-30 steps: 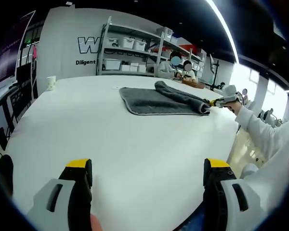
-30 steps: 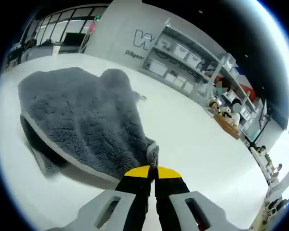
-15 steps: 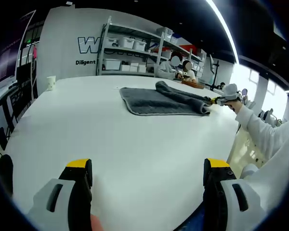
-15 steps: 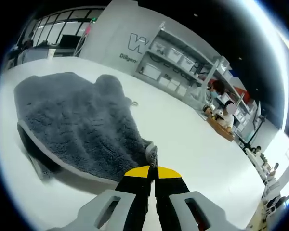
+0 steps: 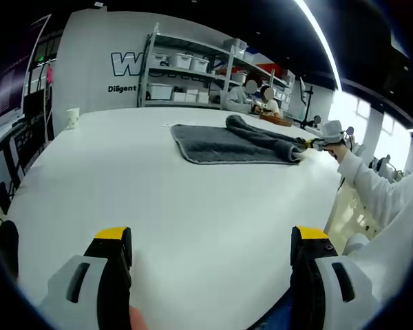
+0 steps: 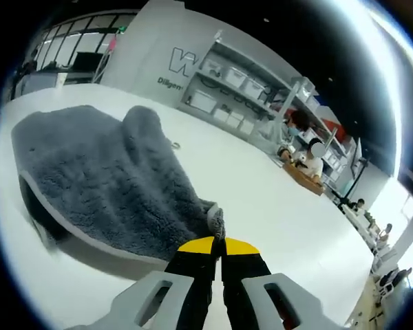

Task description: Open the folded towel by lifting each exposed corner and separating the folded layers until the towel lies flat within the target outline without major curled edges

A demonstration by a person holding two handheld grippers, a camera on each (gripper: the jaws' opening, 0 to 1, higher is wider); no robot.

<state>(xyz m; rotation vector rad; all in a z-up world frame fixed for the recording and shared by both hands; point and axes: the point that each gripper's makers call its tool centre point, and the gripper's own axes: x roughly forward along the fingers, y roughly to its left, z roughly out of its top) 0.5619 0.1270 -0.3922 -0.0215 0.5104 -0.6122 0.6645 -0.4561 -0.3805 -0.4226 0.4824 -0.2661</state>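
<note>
A grey fluffy towel lies folded on the white table, with a raised fold running along its far side. In the right gripper view the towel spreads to the left, and its near corner is pinched between the yellow-tipped jaws. My right gripper is shut on that corner; the same right gripper appears at the towel's right end in the left gripper view, held by a white-sleeved arm. My left gripper hangs open over the near table edge, far from the towel.
A white paper cup stands at the table's far left. Metal shelving with white bins lines the back wall. People sit at a further bench. A small metal item lies on the table beyond the towel.
The right gripper has carried the pinched corner a little further right and away, stretching the towel's fold out. The left gripper has stayed still.
</note>
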